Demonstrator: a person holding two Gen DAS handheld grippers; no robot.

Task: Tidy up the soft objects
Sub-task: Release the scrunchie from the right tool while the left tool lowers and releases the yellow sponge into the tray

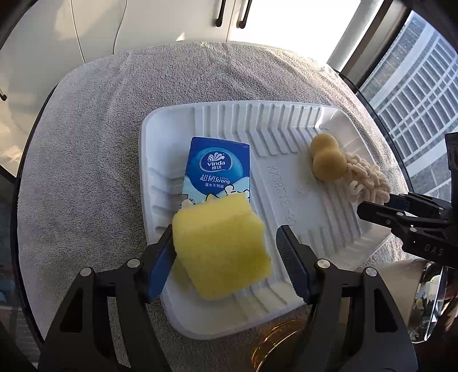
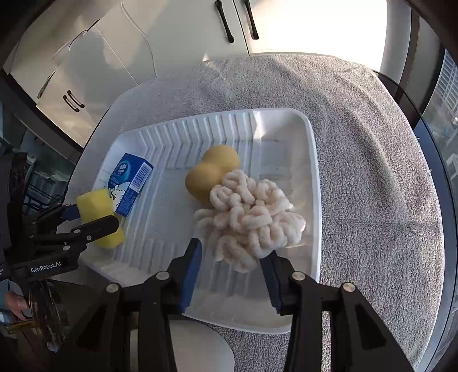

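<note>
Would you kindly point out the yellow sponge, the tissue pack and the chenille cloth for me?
yellow sponge (image 1: pixel 221 251), left wrist view, on its top face.
tissue pack (image 1: pixel 217 168), left wrist view, on its blue front.
chenille cloth (image 2: pixel 249 220), right wrist view, on its middle loops.

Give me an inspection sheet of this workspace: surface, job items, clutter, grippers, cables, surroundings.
Surface: grey terry towel over a round table; on it a white ribbed plastic tray.
Job's things: all in the tray: yellow block sponge, blue Vinda tissue pack, tan peanut-shaped sponge, cream chenille noodle cloth touching the tan sponge.
Clutter: amber transparent object at the tray's near edge, unidentifiable.
Grippers: left gripper open around the yellow sponge, one finger touching it; right gripper open at the cloth's near edge.
Cables: nothing seen.
Surroundings: white cabinets with black handles; window facing a building.
</note>
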